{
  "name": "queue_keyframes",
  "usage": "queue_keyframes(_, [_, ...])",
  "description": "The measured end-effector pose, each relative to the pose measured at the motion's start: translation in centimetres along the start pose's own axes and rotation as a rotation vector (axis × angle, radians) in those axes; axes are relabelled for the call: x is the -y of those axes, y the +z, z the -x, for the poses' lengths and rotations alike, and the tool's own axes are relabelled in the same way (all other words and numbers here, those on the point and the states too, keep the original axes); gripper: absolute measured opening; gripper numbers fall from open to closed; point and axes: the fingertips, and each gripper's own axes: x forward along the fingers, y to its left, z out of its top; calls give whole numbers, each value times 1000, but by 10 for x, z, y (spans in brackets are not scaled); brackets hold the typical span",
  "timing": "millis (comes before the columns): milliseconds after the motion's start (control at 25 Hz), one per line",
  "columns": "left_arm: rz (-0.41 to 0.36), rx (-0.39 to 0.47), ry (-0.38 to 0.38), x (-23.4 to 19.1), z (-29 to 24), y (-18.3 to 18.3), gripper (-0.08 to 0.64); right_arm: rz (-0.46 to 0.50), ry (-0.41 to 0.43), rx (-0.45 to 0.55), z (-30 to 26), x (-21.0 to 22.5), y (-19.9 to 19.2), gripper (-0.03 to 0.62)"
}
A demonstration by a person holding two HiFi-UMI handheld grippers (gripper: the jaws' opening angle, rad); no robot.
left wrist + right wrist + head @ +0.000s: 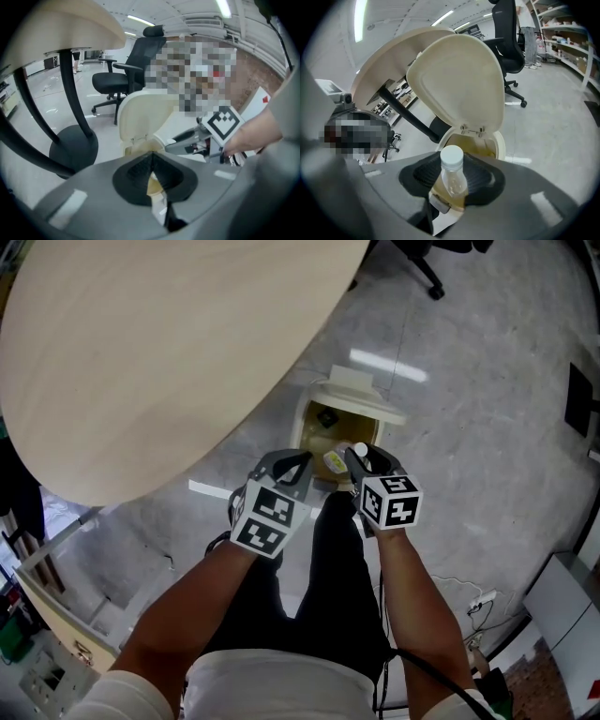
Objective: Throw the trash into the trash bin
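Note:
On the grey floor a cream trash bin [303, 430] stands with its lid [459, 79] swung up and its mouth [469, 143] facing me. My right gripper [362, 458] is shut on a small clear bottle [451, 177] with a white cap [360, 449] and a yellow label, held just above the bin's near edge. My left gripper [302, 463] hangs beside it on the left, its jaws shut with their tips touching and nothing seen between them [151, 158]. In the left gripper view, the bin's lid [140, 115] and the right gripper's marker cube [226, 123] show ahead.
A round pale wooden table [159, 352] overhangs the bin's left side, on a black leg with a disc base [72, 147]. A black office chair [126, 70] stands beyond the bin. Shelving lies at the lower left [56, 615] and a power strip at the lower right [480, 600].

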Motion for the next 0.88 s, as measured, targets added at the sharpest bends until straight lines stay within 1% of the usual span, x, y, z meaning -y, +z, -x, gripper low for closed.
queue_keyframes(200, [10, -21, 22, -8, -6, -15, 8, 1, -10, -47, -16, 7, -20, 144])
queue_keyframes(280, [23, -31, 22, -7, -12, -22, 8, 7, -20, -69, -21, 9, -29, 144])
queue_keyframes(400, [23, -49, 17, -5, -17, -30, 8, 12, -38, -95, -26, 11, -38, 144])
queue_keyframes(560, [25, -60, 14, -4, -23, -39, 8, 71, -57, -141, -33, 14, -51, 144])
queue_keyframes(680, [28, -66, 6, -2, -27, -44, 8, 104, -75, -143, -32, 16, -56, 147])
queue_keyframes(720, [29, -67, 4, -2, -28, -45, 8, 107, -85, -138, -30, 17, -56, 163])
queue_keyframes(760, [31, -67, 4, -3, -28, -46, 8, 110, -93, -134, -29, 17, -56, 201])
queue_keyframes(800, [32, -69, 5, -4, -28, -47, 8, 111, -98, -131, -28, 16, -56, 213])
queue_keyframes(880, [36, -73, 8, -4, -28, -50, 8, 107, -101, -121, -24, 13, -54, 215])
